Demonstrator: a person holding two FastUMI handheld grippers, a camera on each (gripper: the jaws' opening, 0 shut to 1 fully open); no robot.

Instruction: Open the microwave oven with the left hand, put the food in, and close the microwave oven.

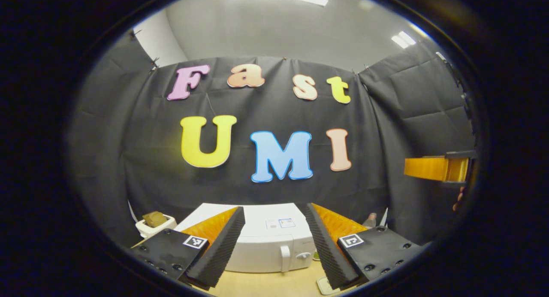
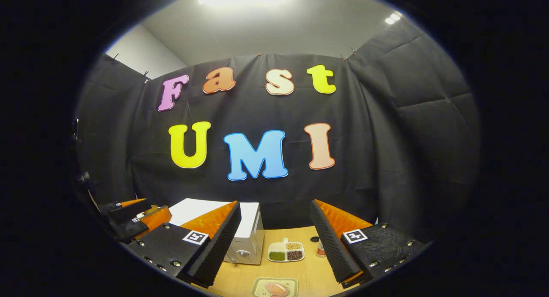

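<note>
1. The microwave oven (image 1: 266, 245), a stiff, heavy box, sits toward the counter's (image 1: 266, 285) back edge, door shut and facing us, long axis sideways
2. Best hold looks like its upright handle (image 1: 285, 257), right of the door
3. The food (image 2: 274, 287), soft-looking, lies on a tray (image 2: 256, 284) at the near edge
4. Left tool (image 1: 270, 241) and right tool (image 2: 274, 241) both hang spread, empty

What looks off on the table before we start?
Nothing stands out. Microwave sits square, door shut. Divided dish and food tray lie flat on the table, no spills visible.
</note>
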